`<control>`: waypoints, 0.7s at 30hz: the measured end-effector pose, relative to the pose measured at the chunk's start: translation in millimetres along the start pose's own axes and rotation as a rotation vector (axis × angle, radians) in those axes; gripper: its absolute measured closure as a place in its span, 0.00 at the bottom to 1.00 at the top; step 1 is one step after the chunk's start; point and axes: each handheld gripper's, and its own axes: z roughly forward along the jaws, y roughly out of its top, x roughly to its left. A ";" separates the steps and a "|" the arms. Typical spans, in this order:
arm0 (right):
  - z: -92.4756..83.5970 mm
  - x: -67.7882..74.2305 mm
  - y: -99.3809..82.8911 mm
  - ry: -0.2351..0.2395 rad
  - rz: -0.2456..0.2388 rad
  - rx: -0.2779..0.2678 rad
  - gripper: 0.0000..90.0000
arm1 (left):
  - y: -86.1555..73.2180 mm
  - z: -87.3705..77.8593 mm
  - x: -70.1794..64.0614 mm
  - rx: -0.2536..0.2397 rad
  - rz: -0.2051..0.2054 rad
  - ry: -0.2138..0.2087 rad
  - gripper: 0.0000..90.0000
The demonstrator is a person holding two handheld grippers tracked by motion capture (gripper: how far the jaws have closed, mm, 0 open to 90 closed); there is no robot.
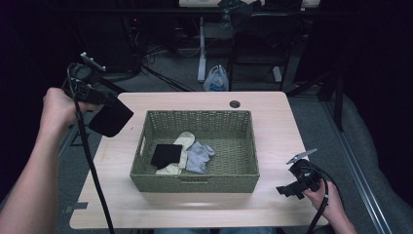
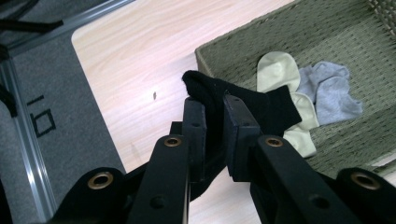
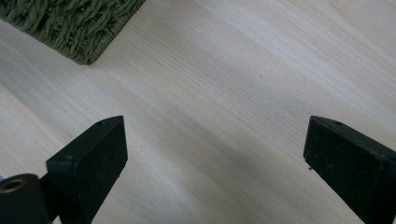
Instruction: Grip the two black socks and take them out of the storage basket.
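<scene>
Nearest the lens in the left gripper view, the left hand-held gripper (image 2: 214, 114) has its jaws clamped tight on a black sock (image 2: 261, 105), which hangs from them above the left edge of the light wooden surface (image 1: 287, 126), just beside the green woven basket (image 1: 195, 183). Inside the basket lie a folded black cloth (image 1: 166, 155), a cream sock (image 1: 182, 146) and a grey sock (image 1: 198, 156), touching one another. At the surface's right front corner, the right hand-held gripper (image 3: 215, 154) stands wide, jaws holding nothing.
</scene>
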 end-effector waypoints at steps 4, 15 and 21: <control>-0.5 -0.3 0.6 0.020 0.001 0.006 0.06 | -8.2 6.9 5.7 0.015 -0.017 0.006 0.90; -0.6 -0.7 0.8 0.021 -0.006 0.012 0.06 | -25.8 32.9 15.7 0.069 -0.051 0.019 0.90; -0.3 -0.6 0.9 0.018 -0.004 0.011 0.06 | -38.2 53.4 20.1 0.095 -0.089 0.000 0.90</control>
